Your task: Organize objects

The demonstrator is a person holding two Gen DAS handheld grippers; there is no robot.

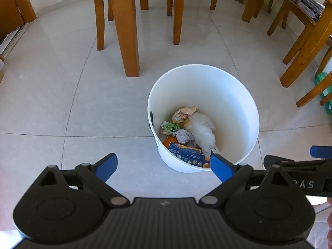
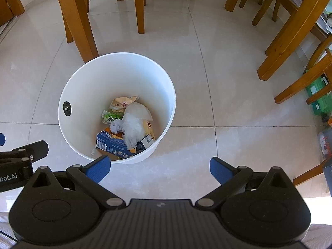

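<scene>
The floor is of pale glossy tiles (image 2: pixel 207 72), with wooden chair and table legs (image 1: pixel 128 41) standing from 10 to 2 o'clock. On it stands a white bucket (image 2: pixel 87 78), used as a waste bin; from the right wrist view it is at 11 o'clock, from the left wrist view at 1 o'clock. The left gripper (image 1: pixel 164 168) and the right gripper (image 2: pixel 159 169) both hover above the floor near the bucket, each with its blue fingers spread wide and nothing between them. Inside the bucket lie a crumpled clear plastic bag (image 2: pixel 133 126), a blue carton (image 2: pixel 112 144), a green wrapper (image 2: pixel 110 117), a beige paper wrapper (image 2: pixel 122 101) and a ball of white paper (image 2: pixel 116 127). I judge all of them light and soft, except the carton, which is stiffer; the plastic bag may slip, so it is better to pinch a thick fold. The tall wall of the bucket is in the way of a reach from the side, so one should come from above. A green crate (image 2: pixel 319 95) stands at 3 o'clock, well apart.
</scene>
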